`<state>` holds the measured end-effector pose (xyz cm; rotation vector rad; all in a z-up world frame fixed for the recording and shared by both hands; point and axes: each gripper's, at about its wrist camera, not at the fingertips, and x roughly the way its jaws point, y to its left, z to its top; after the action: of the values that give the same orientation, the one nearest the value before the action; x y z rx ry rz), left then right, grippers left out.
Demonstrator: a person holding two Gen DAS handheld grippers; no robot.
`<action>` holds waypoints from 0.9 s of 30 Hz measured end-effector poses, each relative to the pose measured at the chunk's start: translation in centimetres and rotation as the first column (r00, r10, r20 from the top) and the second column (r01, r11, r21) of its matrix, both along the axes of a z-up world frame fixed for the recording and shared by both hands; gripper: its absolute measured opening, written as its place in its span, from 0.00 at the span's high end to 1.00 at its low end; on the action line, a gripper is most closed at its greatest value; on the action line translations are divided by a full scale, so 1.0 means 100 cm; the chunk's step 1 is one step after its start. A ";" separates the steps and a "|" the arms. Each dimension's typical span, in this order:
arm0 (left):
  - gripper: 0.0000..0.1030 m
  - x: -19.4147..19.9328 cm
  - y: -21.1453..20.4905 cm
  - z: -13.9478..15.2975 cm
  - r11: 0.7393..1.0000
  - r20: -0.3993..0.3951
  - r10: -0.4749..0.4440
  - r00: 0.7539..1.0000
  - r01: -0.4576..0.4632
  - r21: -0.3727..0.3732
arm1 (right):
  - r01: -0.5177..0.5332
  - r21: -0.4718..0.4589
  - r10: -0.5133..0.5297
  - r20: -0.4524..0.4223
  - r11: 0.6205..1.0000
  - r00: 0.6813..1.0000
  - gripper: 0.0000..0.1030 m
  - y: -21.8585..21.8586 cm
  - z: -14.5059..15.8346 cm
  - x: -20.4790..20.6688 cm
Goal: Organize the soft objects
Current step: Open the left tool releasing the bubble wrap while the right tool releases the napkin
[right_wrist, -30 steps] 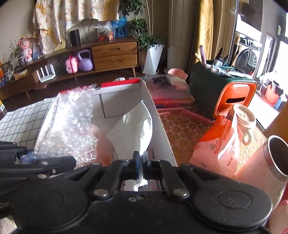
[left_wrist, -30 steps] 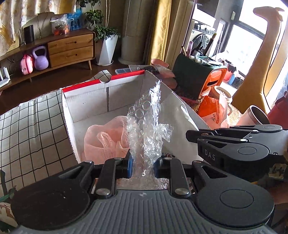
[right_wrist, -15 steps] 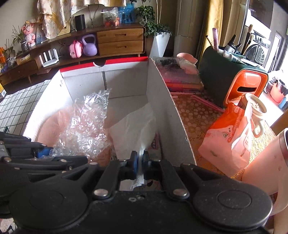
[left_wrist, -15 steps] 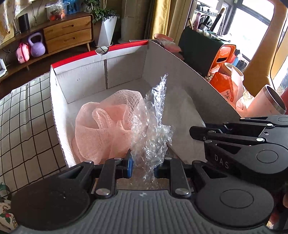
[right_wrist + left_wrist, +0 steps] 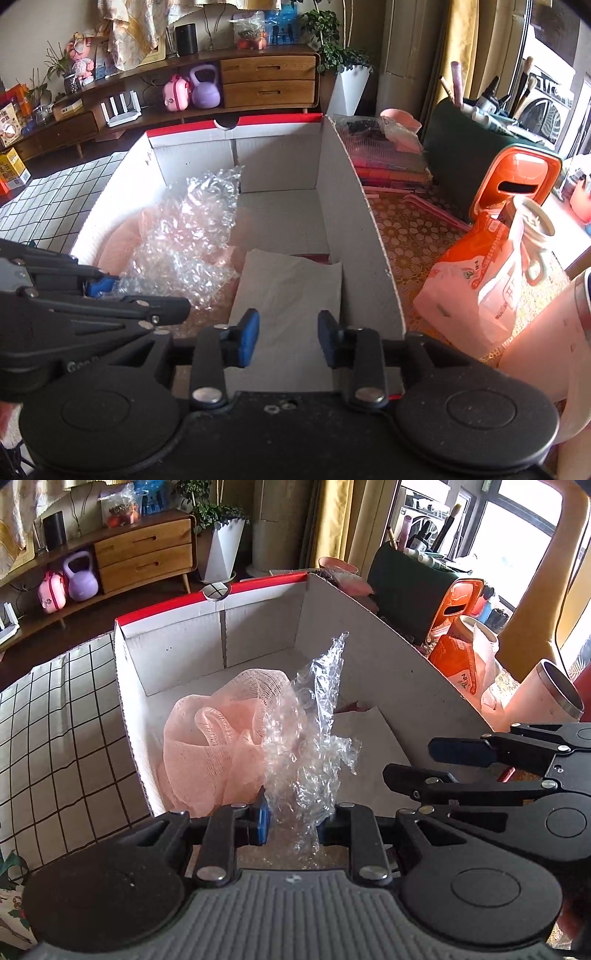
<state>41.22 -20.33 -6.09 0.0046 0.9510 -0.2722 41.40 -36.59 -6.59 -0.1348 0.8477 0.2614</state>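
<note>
A white cardboard box [image 5: 207, 603] with a red rim holds a pink mesh sponge [image 5: 207, 746] on its left side. My left gripper [image 5: 293, 819] is shut on a crumpled piece of clear bubble wrap [image 5: 314, 746], which stands up over the box's near end beside the sponge. My right gripper [image 5: 288, 332] hangs over the right side of the box [image 5: 354, 192], its jaws opening and touching nothing. Below it a white paper sheet [image 5: 288, 280] lies flat on the box floor. The bubble wrap [image 5: 192, 236] and the left gripper [image 5: 103, 286] show at the left of the right wrist view.
A black-checked white cloth [image 5: 55, 720] lies left of the box. Right of the box stand an orange and white bag [image 5: 476, 266], a pink tumbler [image 5: 543, 698] and an orange bin [image 5: 517, 181]. A wooden sideboard [image 5: 266, 81] runs along the back wall.
My right gripper's jaws have parted and let go of the white sheet, which now lies flat in the box. The left gripper still grips the bubble wrap, lower over the box.
</note>
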 end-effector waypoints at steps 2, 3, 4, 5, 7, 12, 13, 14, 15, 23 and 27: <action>0.77 -0.002 0.002 0.003 1.000 0.005 -0.001 1.000 0.001 0.000 | -0.003 -0.007 0.003 0.013 1.000 1.000 0.46 -0.001 0.003 -0.003; 0.75 -0.003 0.002 0.005 1.000 0.008 0.002 1.000 -0.002 0.005 | -0.005 -0.003 0.005 0.015 1.000 1.000 0.44 -0.003 0.004 -0.004; 0.69 -0.004 0.003 0.006 1.000 0.012 0.006 1.000 -0.006 0.008 | -0.005 0.001 0.005 0.016 1.000 1.000 0.41 -0.005 0.005 -0.005; 0.63 -0.005 0.004 0.008 1.000 0.017 0.008 1.000 -0.008 0.008 | -0.004 0.006 0.004 0.018 1.000 1.000 0.40 -0.006 0.006 -0.006; 0.50 -0.007 0.006 0.011 0.999 0.026 0.024 0.999 -0.025 0.025 | -0.004 0.013 0.004 0.021 1.000 1.000 0.39 -0.009 0.008 -0.009; 0.36 -0.013 0.015 0.019 0.999 0.040 0.033 0.999 -0.033 0.007 | -0.004 0.026 0.003 0.036 1.000 0.999 0.32 -0.014 0.017 -0.015; 0.33 -0.015 0.016 0.021 0.999 0.046 0.036 0.998 -0.037 0.011 | -0.006 0.025 0.005 0.041 1.000 0.999 0.32 -0.014 0.019 -0.017; 0.32 -0.016 0.016 0.023 0.999 0.051 0.036 0.998 -0.037 0.012 | -0.007 0.022 0.006 0.046 1.000 0.999 0.30 -0.015 0.020 -0.019; 0.32 -0.018 0.017 0.025 0.999 0.055 0.034 0.998 -0.034 0.008 | -0.009 0.021 0.008 0.053 1.000 0.999 0.29 -0.015 0.023 -0.021; 0.19 -0.031 0.023 0.038 0.999 0.082 0.034 0.996 -0.033 -0.016 | -0.029 0.022 0.027 0.090 0.999 0.996 0.12 -0.018 0.036 -0.039; 0.17 -0.041 0.029 0.047 0.998 0.092 0.036 0.995 -0.031 -0.056 | -0.030 0.027 0.027 0.109 0.999 0.994 0.05 -0.021 0.044 -0.052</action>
<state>37.15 -17.45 -1.41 -0.0481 0.8504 -0.2645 36.24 -38.64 -2.19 -0.1337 0.7339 0.2900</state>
